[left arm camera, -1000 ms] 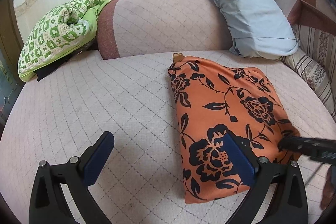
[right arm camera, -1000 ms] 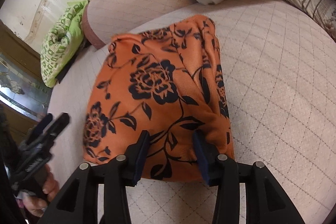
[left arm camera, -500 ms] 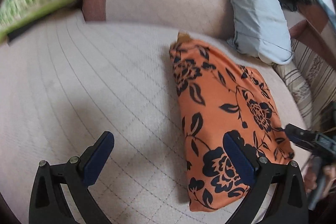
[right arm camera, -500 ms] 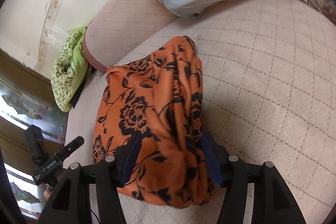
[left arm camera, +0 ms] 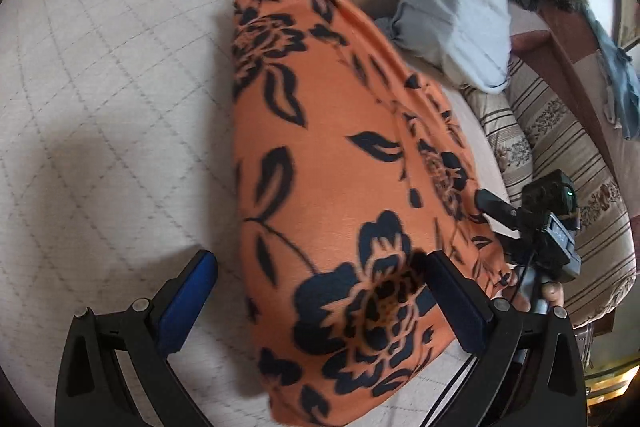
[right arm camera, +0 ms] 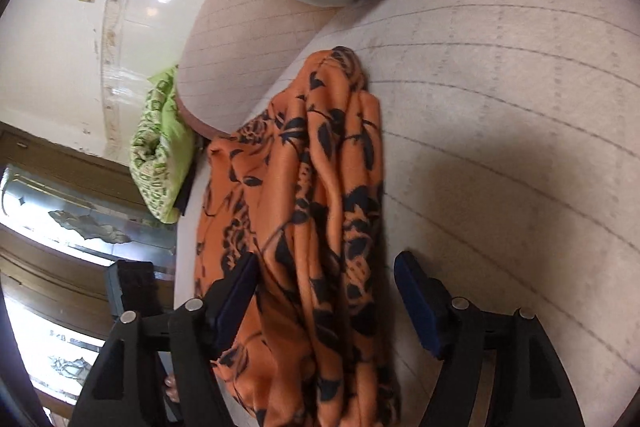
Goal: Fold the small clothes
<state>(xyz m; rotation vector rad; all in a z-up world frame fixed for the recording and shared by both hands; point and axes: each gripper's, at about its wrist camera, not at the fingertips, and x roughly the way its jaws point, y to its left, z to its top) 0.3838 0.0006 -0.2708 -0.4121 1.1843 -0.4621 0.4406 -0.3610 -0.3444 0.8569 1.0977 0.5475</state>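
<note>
Between the spread jaws of both the left gripper [left arm camera: 316, 291] and the right gripper [right arm camera: 326, 291], the orange floral garment [left arm camera: 332, 163] runs lengthwise away across the bed [left arm camera: 104, 99], neither gripper pinching it.

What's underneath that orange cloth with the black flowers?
The orange floral garment lies on the pale quilted mattress, which shows all around it. Whatever sits directly beneath its bunched folds is covered, so nothing else can be confirmed there.

Orange garment [left arm camera: 328, 187] with black floral print; pink quilted cushion [left arm camera: 100, 107]; blue-padded tools
</note>
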